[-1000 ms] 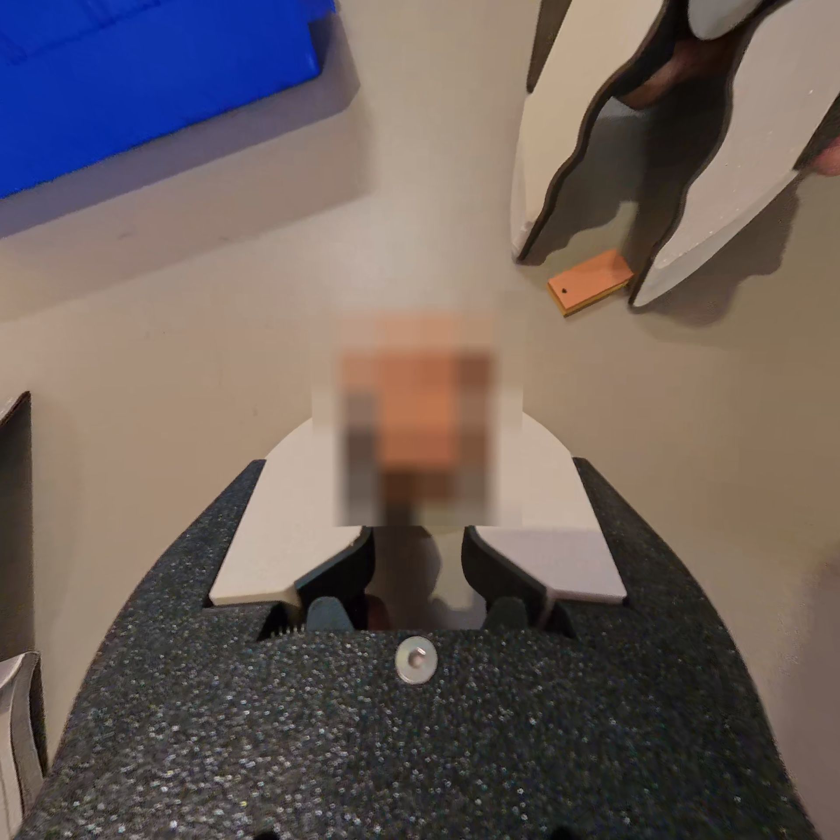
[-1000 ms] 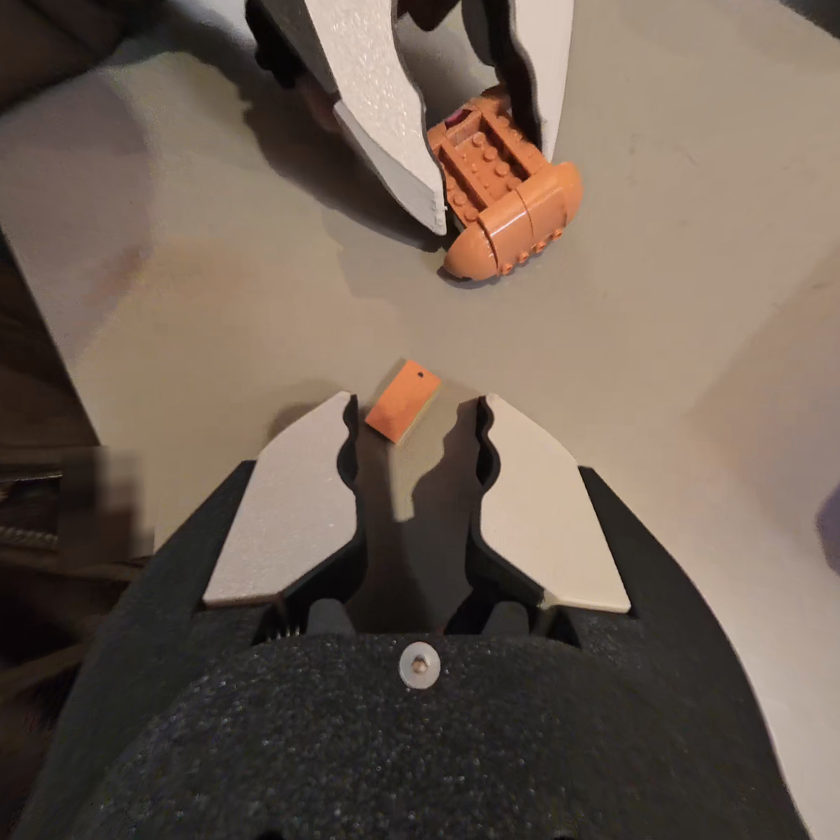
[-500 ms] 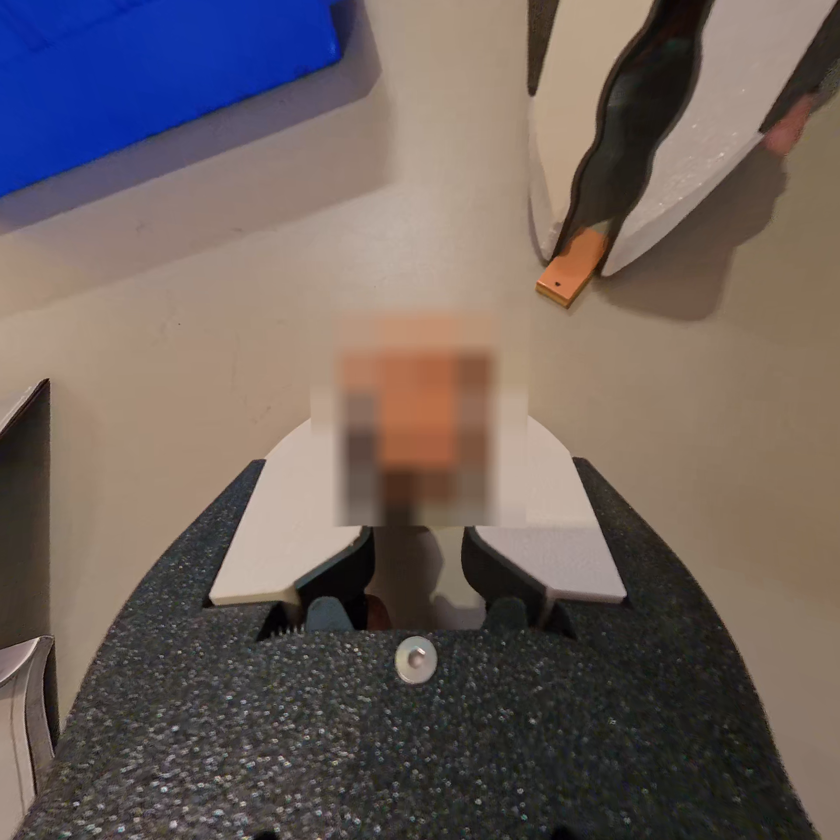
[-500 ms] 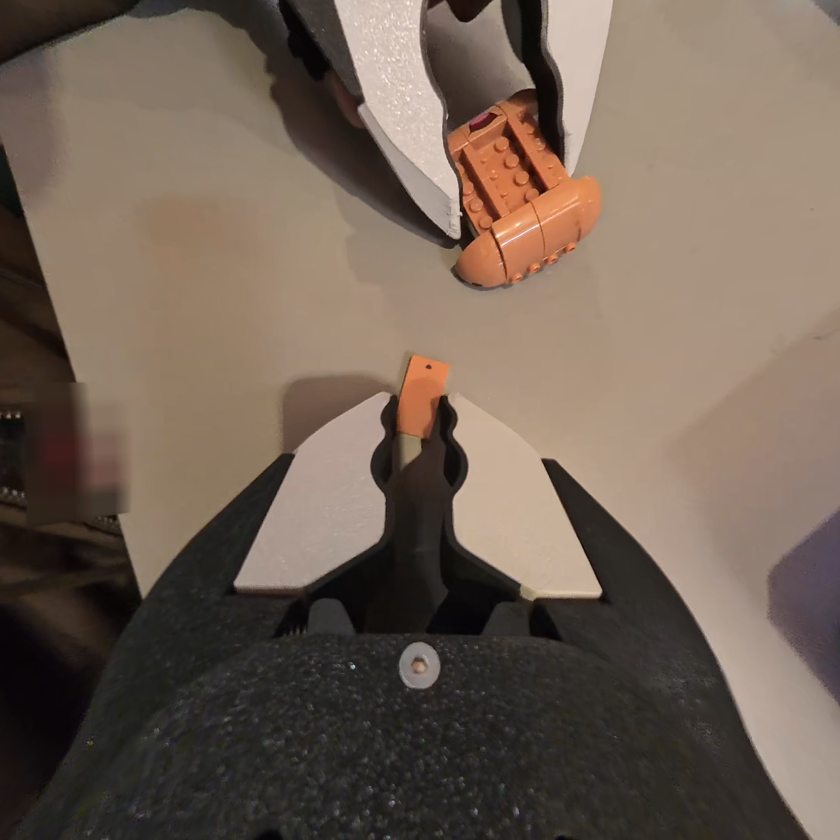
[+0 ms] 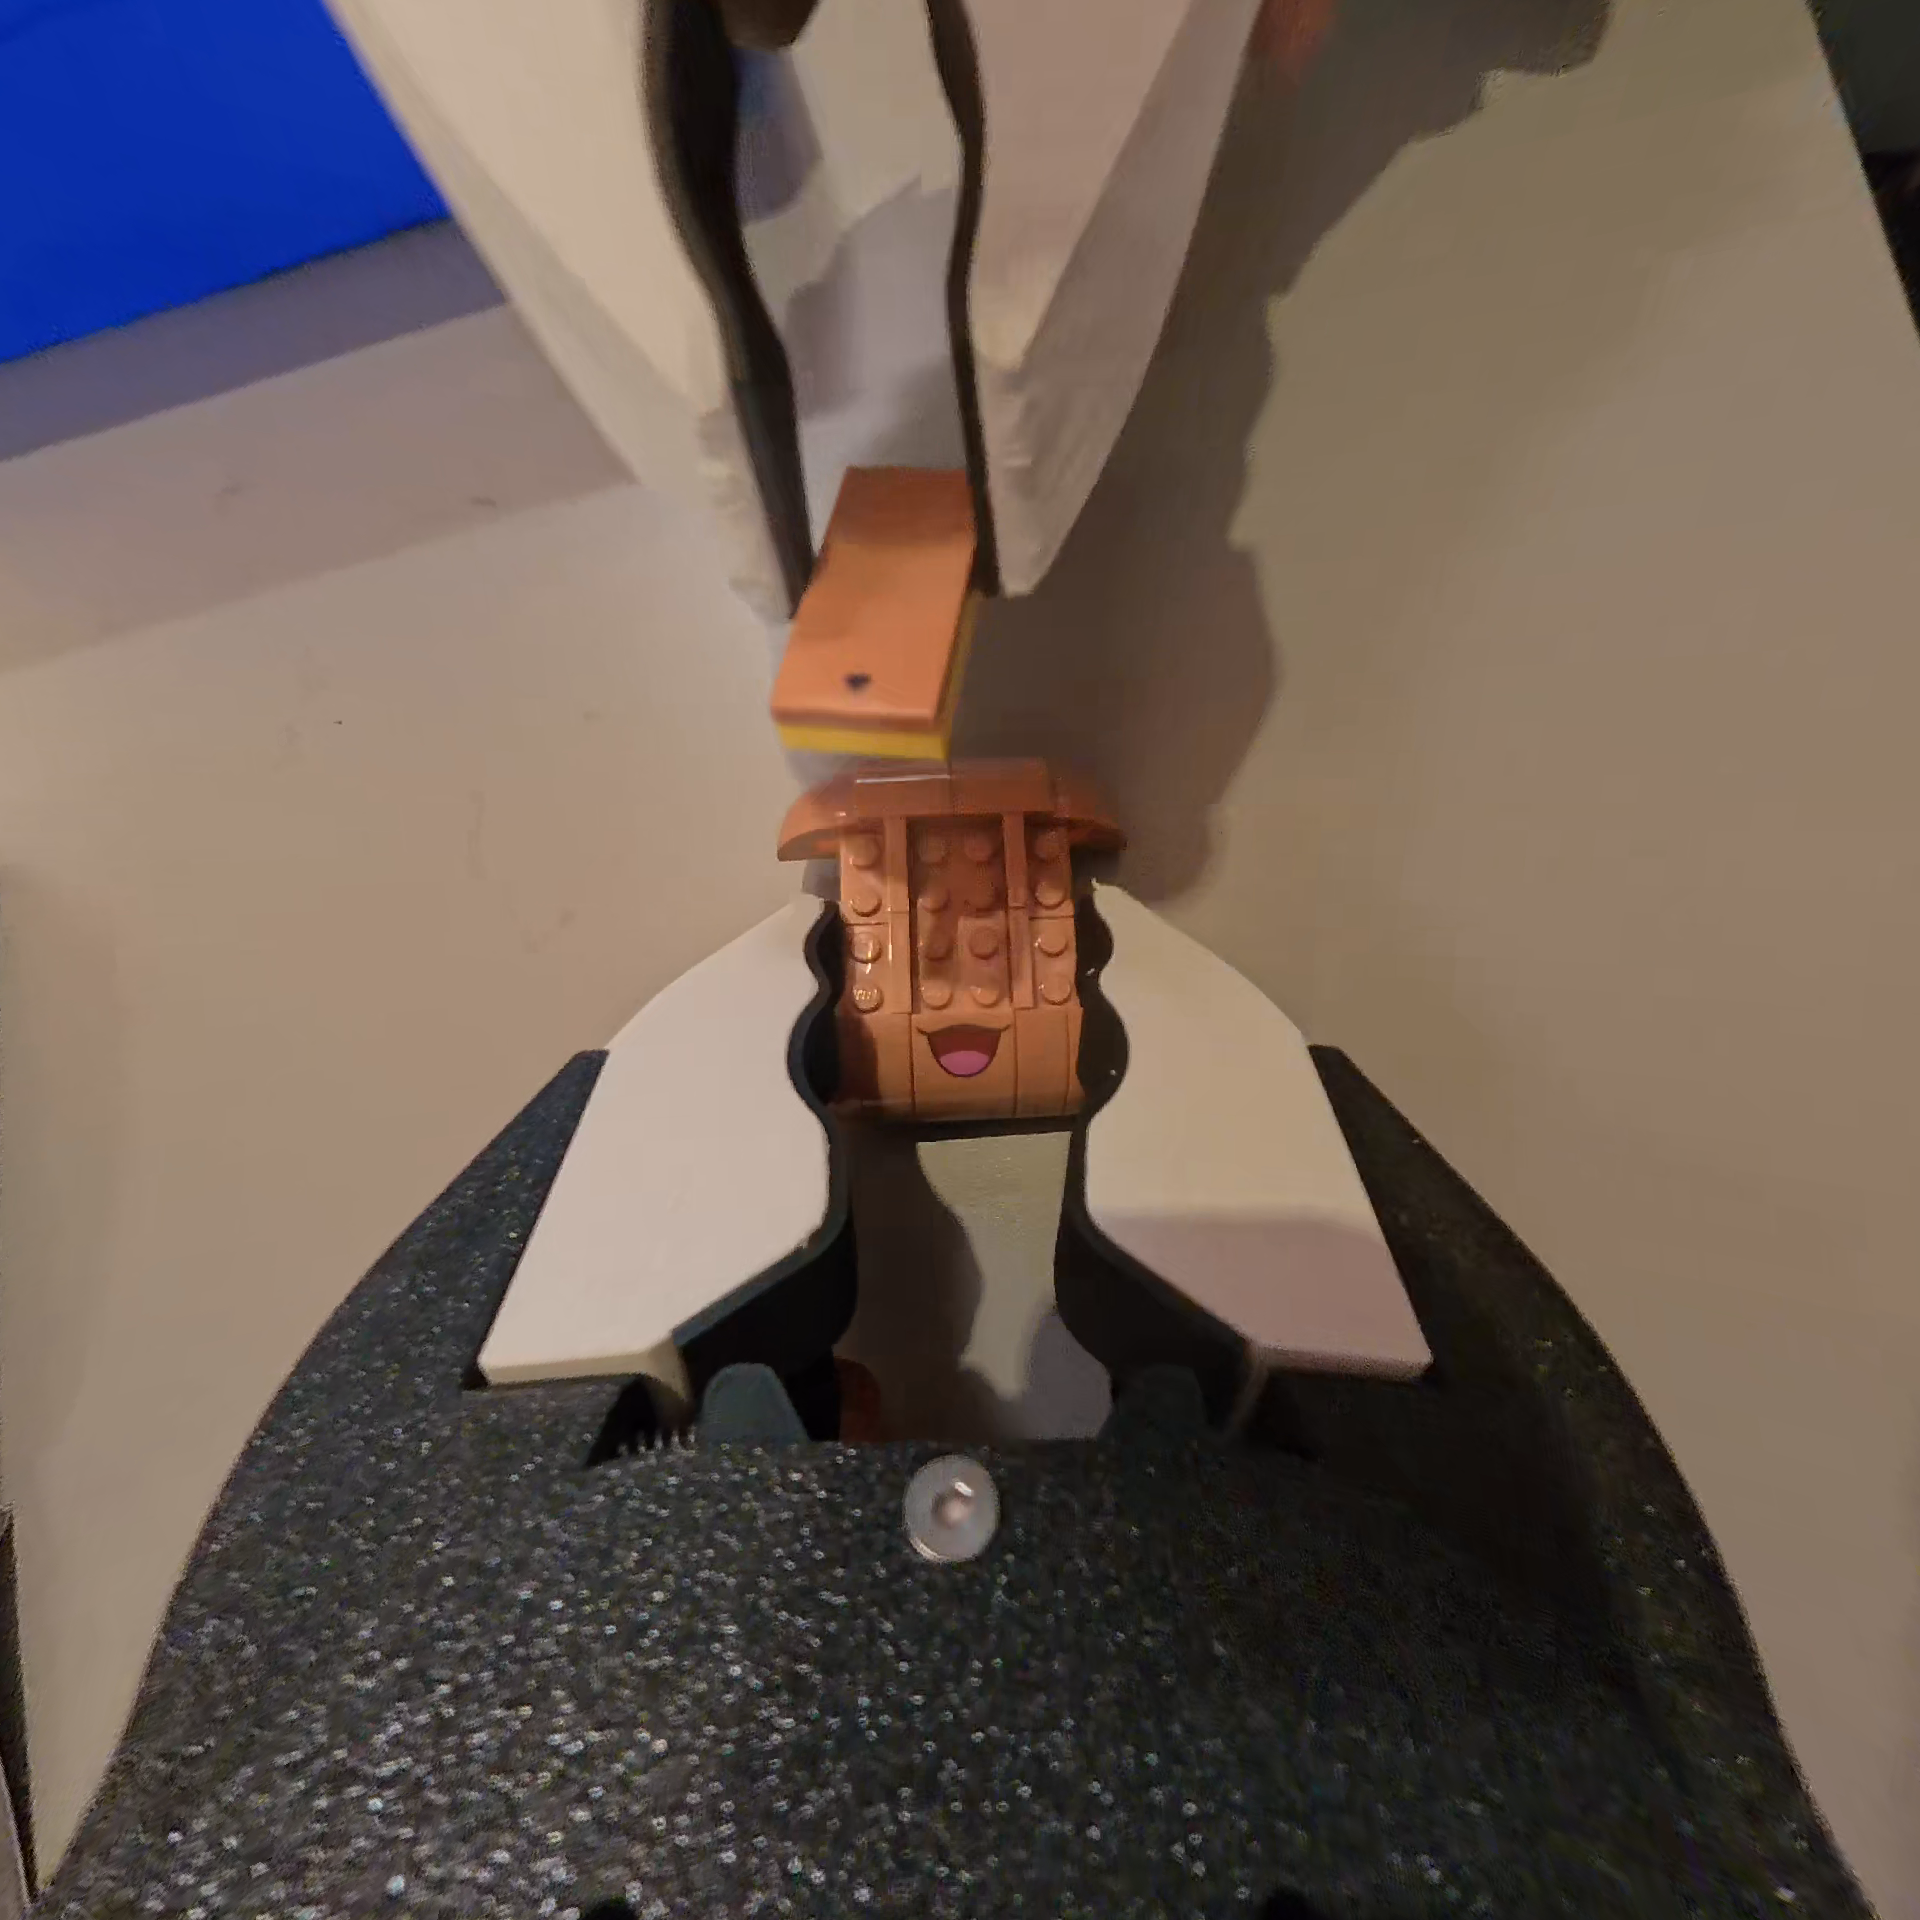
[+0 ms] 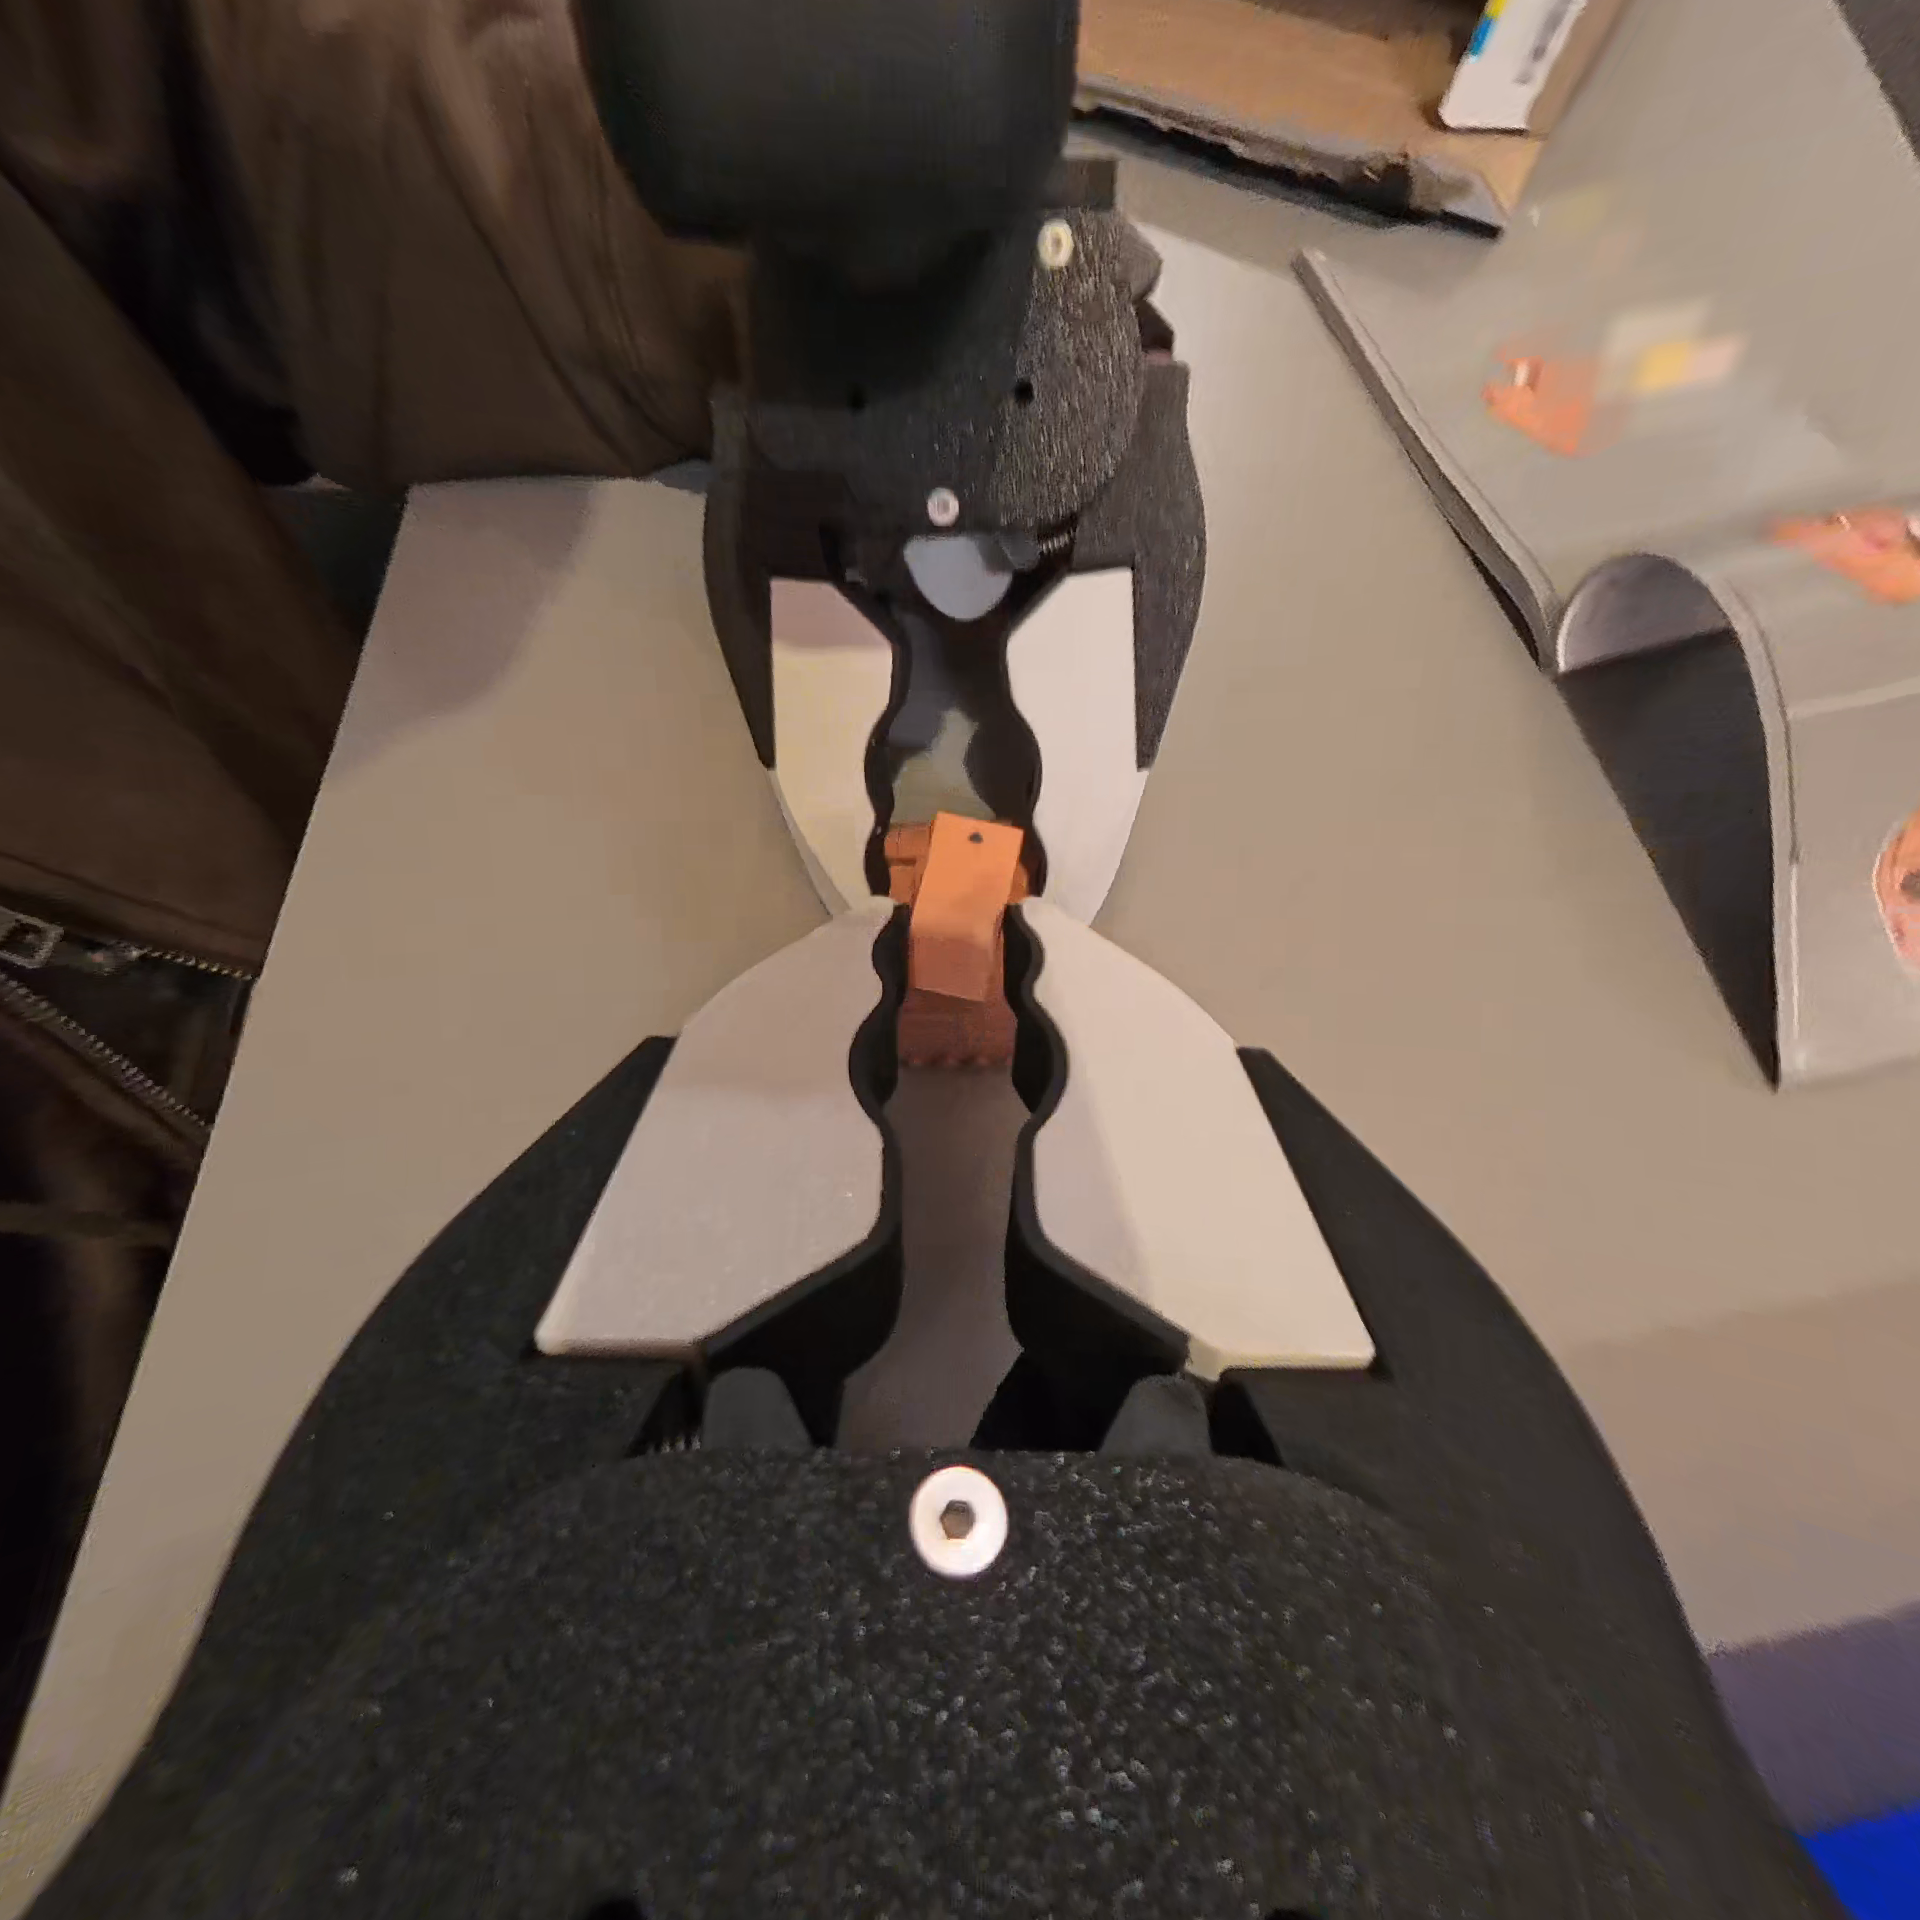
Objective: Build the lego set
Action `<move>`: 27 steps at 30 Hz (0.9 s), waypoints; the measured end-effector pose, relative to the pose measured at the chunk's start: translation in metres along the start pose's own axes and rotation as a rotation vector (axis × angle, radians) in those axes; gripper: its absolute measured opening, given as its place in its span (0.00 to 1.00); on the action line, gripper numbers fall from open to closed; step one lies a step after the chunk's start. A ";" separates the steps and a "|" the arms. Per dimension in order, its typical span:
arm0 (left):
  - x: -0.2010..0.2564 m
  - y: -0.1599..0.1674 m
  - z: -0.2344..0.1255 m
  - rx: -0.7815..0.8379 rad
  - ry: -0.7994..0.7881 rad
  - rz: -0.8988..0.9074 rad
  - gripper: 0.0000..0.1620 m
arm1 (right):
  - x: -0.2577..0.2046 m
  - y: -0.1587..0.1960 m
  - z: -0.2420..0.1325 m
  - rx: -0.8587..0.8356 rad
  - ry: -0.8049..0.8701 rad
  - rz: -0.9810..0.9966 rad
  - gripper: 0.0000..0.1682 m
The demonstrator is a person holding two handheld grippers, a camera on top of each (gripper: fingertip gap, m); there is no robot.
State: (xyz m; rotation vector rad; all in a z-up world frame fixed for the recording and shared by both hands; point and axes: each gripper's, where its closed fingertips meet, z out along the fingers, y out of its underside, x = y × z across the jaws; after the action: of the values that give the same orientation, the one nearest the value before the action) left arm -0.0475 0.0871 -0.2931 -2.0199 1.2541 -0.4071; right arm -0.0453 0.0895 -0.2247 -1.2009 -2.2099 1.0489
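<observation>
- Left wrist view: sits just behind its own white-fingered left gripper (image 5: 951, 935), looking forward and down along the fingers, very close to the pale grey tabletop (image 5: 312, 831).
- Right wrist view: mounted likewise behind the right gripper (image 6: 951, 914), facing the opposite way.
- Both views share the tip-to-tip meeting point, where the orange-brown brick model (image 5: 951, 935) sits.

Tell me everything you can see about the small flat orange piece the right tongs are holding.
The flat orange piece is a smooth, glossy plastic rectangle over a yellow underlayer, with a small dark mark near its free end. The right tongs pinch its long sides, holding it in the air, tilted, just above the studded orange lego body gripped by the left tongs.
</observation>
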 end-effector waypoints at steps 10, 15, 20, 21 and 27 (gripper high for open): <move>-0.005 -0.007 -0.004 0.042 -0.025 -0.022 0.27 | 0.003 0.004 0.013 -0.148 -0.163 -0.067 0.10; -0.002 -0.011 -0.003 0.051 -0.021 -0.016 0.27 | 0.001 0.009 0.015 -0.174 -0.174 -0.067 0.10; -0.001 -0.014 -0.003 0.059 -0.019 -0.013 0.27 | 0.000 0.010 0.016 -0.182 -0.176 -0.063 0.10; -0.001 -0.014 -0.003 0.060 -0.019 -0.013 0.27 | -0.001 0.011 0.016 -0.186 -0.177 -0.063 0.10; -0.001 -0.016 -0.003 0.073 -0.018 -0.015 0.27 | -0.001 0.015 0.019 -0.202 -0.175 -0.063 0.10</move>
State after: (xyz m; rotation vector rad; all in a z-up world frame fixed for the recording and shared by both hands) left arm -0.0393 0.0906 -0.2792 -1.9685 1.1969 -0.4354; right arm -0.0496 0.0858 -0.2484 -1.1500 -2.5232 0.9564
